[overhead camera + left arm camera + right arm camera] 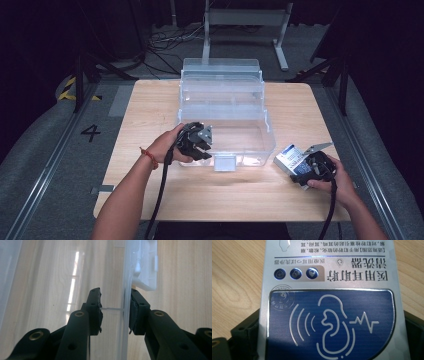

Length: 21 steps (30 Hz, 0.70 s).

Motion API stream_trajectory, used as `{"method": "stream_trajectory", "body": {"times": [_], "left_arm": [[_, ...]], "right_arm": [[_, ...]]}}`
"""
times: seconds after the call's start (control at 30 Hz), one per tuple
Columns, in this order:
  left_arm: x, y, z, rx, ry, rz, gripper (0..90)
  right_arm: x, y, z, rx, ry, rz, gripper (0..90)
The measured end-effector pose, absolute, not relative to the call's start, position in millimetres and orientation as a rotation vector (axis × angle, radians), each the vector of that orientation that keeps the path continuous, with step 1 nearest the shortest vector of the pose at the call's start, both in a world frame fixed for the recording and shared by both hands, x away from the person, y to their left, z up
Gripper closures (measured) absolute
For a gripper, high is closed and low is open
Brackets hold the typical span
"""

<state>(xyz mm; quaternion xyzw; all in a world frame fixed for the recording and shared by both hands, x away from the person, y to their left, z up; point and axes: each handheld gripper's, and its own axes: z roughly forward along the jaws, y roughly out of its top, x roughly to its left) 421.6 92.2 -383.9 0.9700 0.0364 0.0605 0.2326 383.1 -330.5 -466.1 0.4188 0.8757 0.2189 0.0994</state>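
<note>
Dark floor and cables ring the wooden counter, where a clear plastic box stands open at the middle. I see my left tongs apart, straddling its near wall without touching. My right tongs sit at the counter's right, clamped on a silver-blue carton.
</note>
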Motion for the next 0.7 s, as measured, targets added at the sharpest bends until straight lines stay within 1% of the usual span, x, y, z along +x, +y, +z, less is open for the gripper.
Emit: {"method": "stream_trajectory", "body": {"times": [0.13,0.2,0.23,0.27,0.3,0.33,0.37,0.43,0.47,0.53,0.57,0.63,0.7], "left_arm": [[411.1,98.0,-384.0,2.632,0.155,0.199,64.4],[408.9,99.6,-382.8,2.625,0.149,0.199,57.1],[405.0,101.2,-381.0,2.616,0.153,0.212,57.1],[400.6,103.8,-376.8,2.597,0.175,0.241,48.4],[400.6,103.8,-376.8,2.597,0.175,0.241,48.0],[397.8,106.0,-373.8,2.580,0.178,0.243,45.0],[392.1,110.2,-368.0,2.530,0.199,0.272,42.5],[389.0,112.7,-364.4,2.512,0.214,0.284,41.7],[386.1,114.6,-362.2,2.499,0.225,0.300,37.1],[377.6,119.9,-358.7,2.458,0.269,0.375,32.5],[373.6,122.9,-357.3,2.439,0.300,0.398,28.2],[366.6,129.4,-354.8,2.416,0.341,0.443,26.5],[353.7,143.7,-350.7,2.369,0.398,0.492,22.9]], "right_arm": [[382.7,-330.2,-465.9,1.231,2.596,0.643,4.0],[382.5,-330.1,-465.9,1.231,2.597,0.646,4.1],[382.5,-330.2,-465.9,1.230,2.596,0.647,4.1],[382.3,-330.4,-465.9,1.229,2.597,0.648,4.1],[382.4,-330.5,-465.9,1.227,2.597,0.647,4.1],[382.4,-330.5,-465.9,1.228,2.597,0.648,4.1],[382.4,-330.5,-465.9,1.228,2.597,0.648,4.1],[382.4,-330.6,-465.9,1.228,2.598,0.650,4.1],[382.4,-330.7,-465.9,1.229,2.598,0.651,4.1],[382.3,-331.0,-465.9,1.225,2.600,0.649,4.1],[382.3,-331.2,-465.9,1.225,2.601,0.650,4.1],[382.3,-331.2,-465.8,1.225,2.602,0.650,4.1],[382.5,-331.4,-465.8,1.225,2.601,0.654,4.1]]}}
